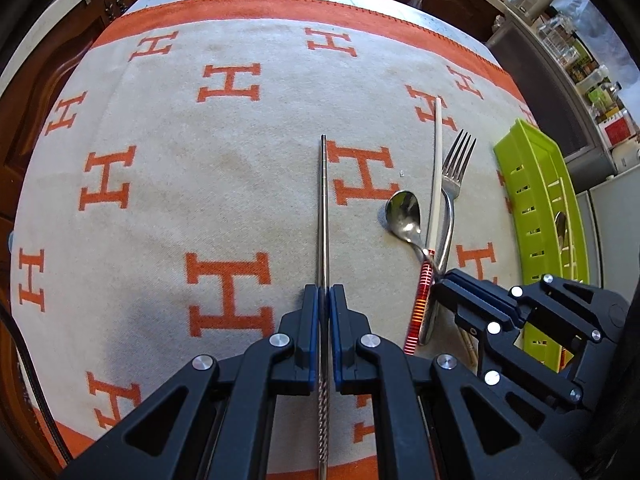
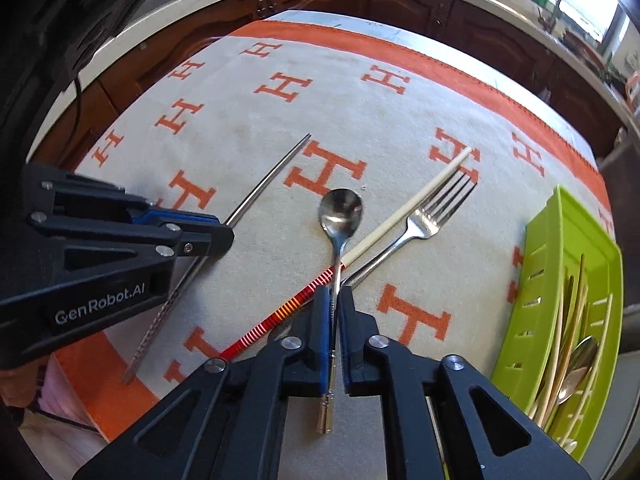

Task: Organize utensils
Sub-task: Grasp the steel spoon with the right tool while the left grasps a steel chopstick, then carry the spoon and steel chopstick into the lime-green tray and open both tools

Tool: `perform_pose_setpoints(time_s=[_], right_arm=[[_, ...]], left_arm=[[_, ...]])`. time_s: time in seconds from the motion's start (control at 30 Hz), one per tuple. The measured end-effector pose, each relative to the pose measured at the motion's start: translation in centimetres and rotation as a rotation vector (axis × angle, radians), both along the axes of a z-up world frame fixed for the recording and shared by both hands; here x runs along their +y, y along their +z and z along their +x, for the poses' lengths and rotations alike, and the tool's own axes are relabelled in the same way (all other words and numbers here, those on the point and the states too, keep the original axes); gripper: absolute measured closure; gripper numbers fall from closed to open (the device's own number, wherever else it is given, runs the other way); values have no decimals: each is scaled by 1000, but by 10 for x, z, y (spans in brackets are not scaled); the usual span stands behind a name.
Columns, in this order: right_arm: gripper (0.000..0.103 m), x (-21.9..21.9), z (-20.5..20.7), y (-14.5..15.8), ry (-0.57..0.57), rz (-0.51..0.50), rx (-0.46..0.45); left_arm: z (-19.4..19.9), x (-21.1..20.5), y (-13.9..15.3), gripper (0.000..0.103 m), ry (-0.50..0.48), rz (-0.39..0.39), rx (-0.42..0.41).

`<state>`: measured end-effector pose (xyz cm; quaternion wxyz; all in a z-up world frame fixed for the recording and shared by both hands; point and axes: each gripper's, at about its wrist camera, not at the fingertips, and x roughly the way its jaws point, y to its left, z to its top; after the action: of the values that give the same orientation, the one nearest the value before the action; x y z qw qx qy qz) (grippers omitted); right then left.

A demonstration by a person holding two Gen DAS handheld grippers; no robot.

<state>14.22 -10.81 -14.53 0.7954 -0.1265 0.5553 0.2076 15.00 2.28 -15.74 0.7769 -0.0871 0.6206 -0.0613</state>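
Observation:
My left gripper (image 1: 324, 292) is shut on a metal chopstick (image 1: 323, 208) that points straight ahead over the cloth; it also shows in the right wrist view (image 2: 264, 184). My right gripper (image 2: 335, 296) is shut on the handle of a silver spoon (image 2: 340, 212), whose bowl lies on the cloth. The spoon (image 1: 404, 214) crosses a white chopstick with a red striped end (image 2: 404, 208) and lies beside a silver fork (image 2: 432, 212). In the left wrist view the fork (image 1: 456, 172) and white chopstick (image 1: 436, 168) lie right of centre.
A green slotted tray (image 2: 560, 264) stands at the right with chopsticks and a spoon inside; it also shows in the left wrist view (image 1: 532, 200). The table carries a beige cloth with orange H marks (image 1: 180, 152). Wooden cabinets stand behind.

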Motion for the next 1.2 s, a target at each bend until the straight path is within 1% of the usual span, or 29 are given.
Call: perform_pose_setpoints(time_s=[0.1,0.2,0.37,0.43,0.53,0.63,0.73,0.83,0.9,0.97,1.07,1.1,1.13,1.2], right_arm=[[99,-15,2,8,-71,85,14],[99,-31,1,20,-126,183,30],[99,-58,-9,50,-195,268,-5],[99,-74,-15,64,-232,282,-31],[100,-106,-26,83,-297,271,-81],[103,-141,-36,91,-370,253,-111],[103,-179,-45,90,-462,222,-133],[103,-208,-51,80,-523,205,-125],[103,-223,-55,70,-555,206,-104],[103,-232,-60,64,-576,214,-96],[103,-241,-66,63,-588,238,-101],[103,-243,-68,63,-592,245,-105],[103,-243,-69,63,-595,250,-107],[103,-247,-72,64,-601,271,-105]], left_arm=[[-4,9,3,100,28,-60,-2],[-7,12,9,100,36,-94,-9],[-12,7,32,100,27,-147,-32],[-12,0,42,100,12,-172,-41],[-10,-22,59,100,-28,-203,-57],[-5,-53,70,100,-80,-227,-62],[4,-95,77,100,-139,-243,-61],[10,-141,74,100,-193,-249,-46],[15,-162,68,100,-213,-242,-27],[22,-181,59,100,-218,-237,-8],[28,-197,44,99,-197,-229,29],[29,-200,39,94,-191,-228,48],[29,-200,35,92,-189,-223,58],[27,-203,31,81,-195,-202,62]])
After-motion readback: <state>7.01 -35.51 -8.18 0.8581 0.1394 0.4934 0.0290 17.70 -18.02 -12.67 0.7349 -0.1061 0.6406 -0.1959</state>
